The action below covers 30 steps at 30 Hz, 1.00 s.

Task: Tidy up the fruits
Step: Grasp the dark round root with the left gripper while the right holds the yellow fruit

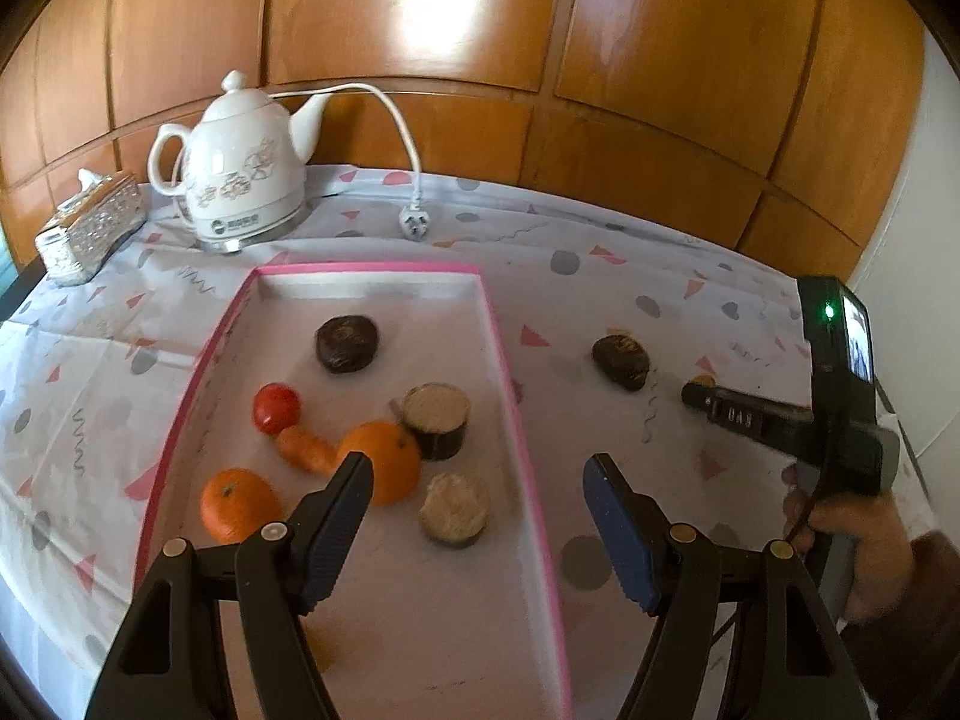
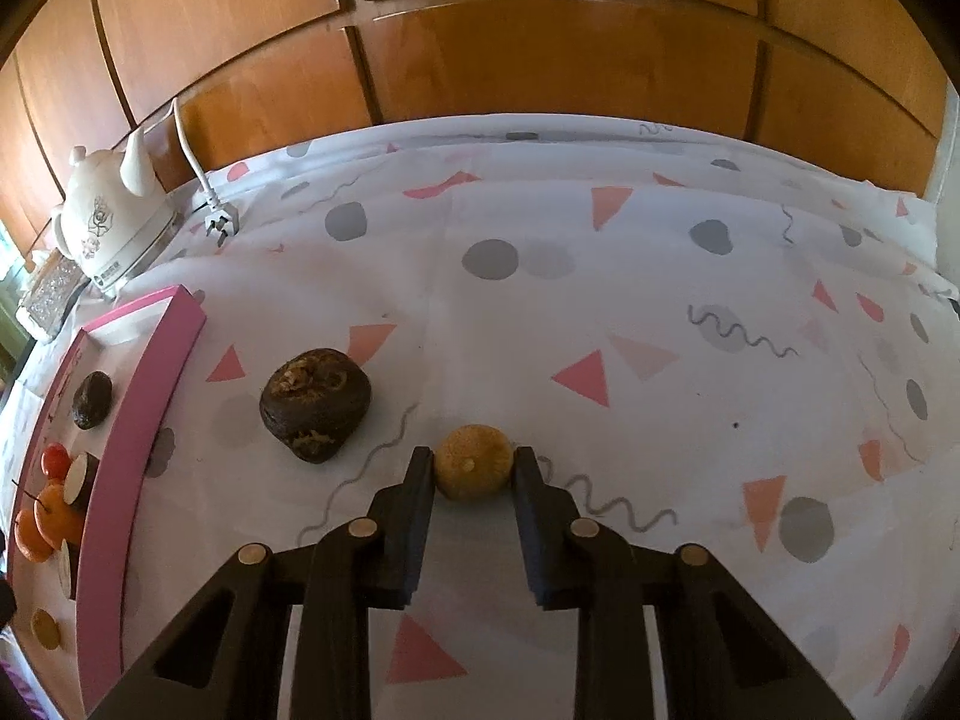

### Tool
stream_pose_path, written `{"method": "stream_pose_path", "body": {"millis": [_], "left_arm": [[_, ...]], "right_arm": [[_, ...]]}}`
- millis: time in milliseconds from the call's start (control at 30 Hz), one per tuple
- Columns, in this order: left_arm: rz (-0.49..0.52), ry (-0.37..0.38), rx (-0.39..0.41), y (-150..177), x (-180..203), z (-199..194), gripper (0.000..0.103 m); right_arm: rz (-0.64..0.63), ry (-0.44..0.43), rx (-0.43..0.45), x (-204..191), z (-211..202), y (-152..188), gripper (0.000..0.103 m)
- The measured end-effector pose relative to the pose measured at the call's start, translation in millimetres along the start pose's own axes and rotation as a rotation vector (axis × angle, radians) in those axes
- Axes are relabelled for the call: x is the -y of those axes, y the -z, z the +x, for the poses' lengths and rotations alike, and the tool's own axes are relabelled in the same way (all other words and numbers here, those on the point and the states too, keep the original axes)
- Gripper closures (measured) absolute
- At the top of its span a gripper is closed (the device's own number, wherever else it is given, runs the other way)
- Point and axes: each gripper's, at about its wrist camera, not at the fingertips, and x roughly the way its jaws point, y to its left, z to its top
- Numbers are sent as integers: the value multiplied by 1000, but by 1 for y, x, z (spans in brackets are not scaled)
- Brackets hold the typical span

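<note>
A pink-rimmed white tray (image 1: 510, 378) holds a dark fruit (image 1: 347, 343), a red tomato (image 1: 276, 408), two oranges (image 1: 239, 504), an orange piece (image 1: 306, 449) and two cut dark-skinned pieces (image 1: 437, 420). My left gripper (image 1: 477, 480) is open and empty above the tray's near end. Another dark fruit (image 2: 315, 402) lies on the cloth right of the tray (image 2: 150, 384). My right gripper (image 2: 473, 459) is shut on a small tan round fruit (image 2: 473, 461) that rests on the cloth. The right gripper also shows in the left wrist view (image 1: 696, 393).
A white electric kettle (image 1: 237, 168) with cord and loose plug (image 1: 414, 222) stands at the back left. A glittery tissue box (image 1: 90, 228) sits left of it. The patterned tablecloth (image 2: 660, 300) covers the table. A wooden panel wall runs behind.
</note>
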Motion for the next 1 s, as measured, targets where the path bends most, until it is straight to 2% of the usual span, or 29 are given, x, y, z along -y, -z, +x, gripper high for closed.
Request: {"method": "stream_pose_path", "body": {"millis": [133,300,500,767,1000], "left_arm": [[17,34,-18,-13,18,11,31],[28,61,-41,-27,41,29,31],[18,91,-81,-45,69,60,32],[7,66,-145,-62,93,110,32],[32,30,-178,-67,106,145,32]], "right_arm": [[8,17,12,12,-9,9,77],[3,87,35,29,-19,19,77],[4,76,37,37,-18,24,77],[28,38,51,42,-18,25,76],[22,47,56,40,-18,26,76]]}}
